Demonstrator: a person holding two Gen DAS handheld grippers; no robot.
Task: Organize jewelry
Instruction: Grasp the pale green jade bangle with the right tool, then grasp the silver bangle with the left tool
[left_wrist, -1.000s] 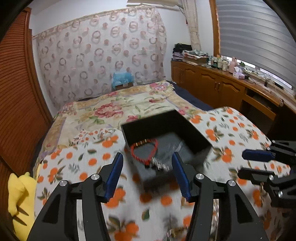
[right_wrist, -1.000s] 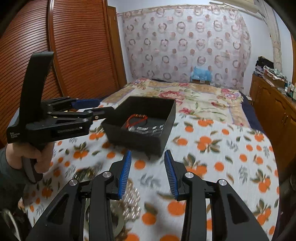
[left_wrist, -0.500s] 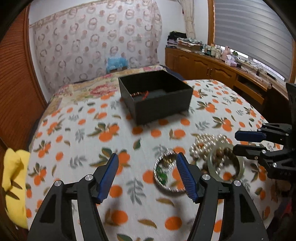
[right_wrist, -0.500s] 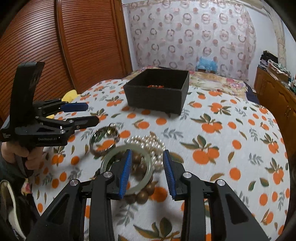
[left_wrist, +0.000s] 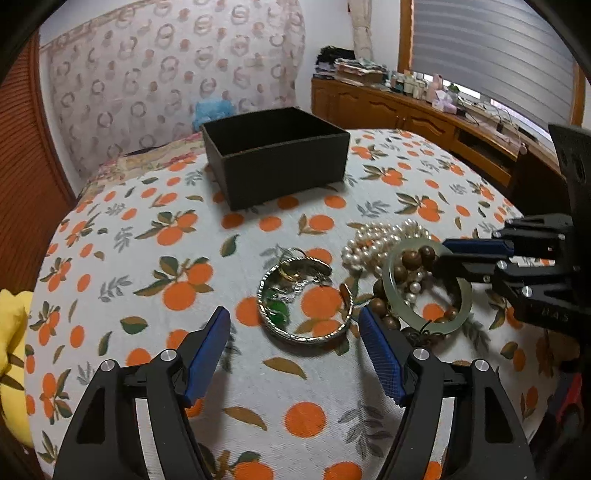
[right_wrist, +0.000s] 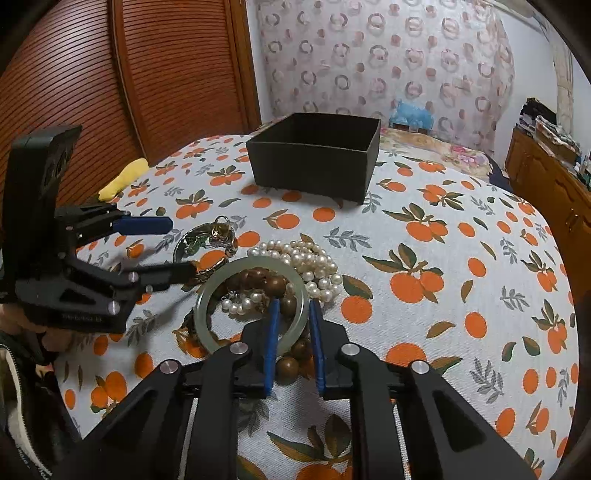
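Observation:
A heap of jewelry lies on the orange-print cloth: a silver bangle (left_wrist: 303, 301) around small green and gold pieces, a pale jade bangle (left_wrist: 428, 286) (right_wrist: 251, 304), a pearl necklace (left_wrist: 380, 240) (right_wrist: 306, 258) and a brown wooden bead bracelet (left_wrist: 410, 260) (right_wrist: 273, 282). A black open box (left_wrist: 277, 155) (right_wrist: 314, 157) stands behind the heap. My left gripper (left_wrist: 293, 334) is open, its fingers either side of the silver bangle's near edge. My right gripper (right_wrist: 293, 308) is partly closed, its fingers straddling the jade bangle's near rim; I cannot tell if it grips it.
The cloth covers a round table (left_wrist: 110, 258). A yellow soft object (left_wrist: 11, 332) lies at the left edge. A bed (right_wrist: 424, 144) is behind the box, a wooden cabinet (left_wrist: 424, 118) along the right wall, and a wooden louvred door (right_wrist: 166, 74) to the left.
Both grippers have come back from the box and down to the jewelry heap. The right gripper's fingers have narrowed around the jade bangle's rim. The left gripper stays open.

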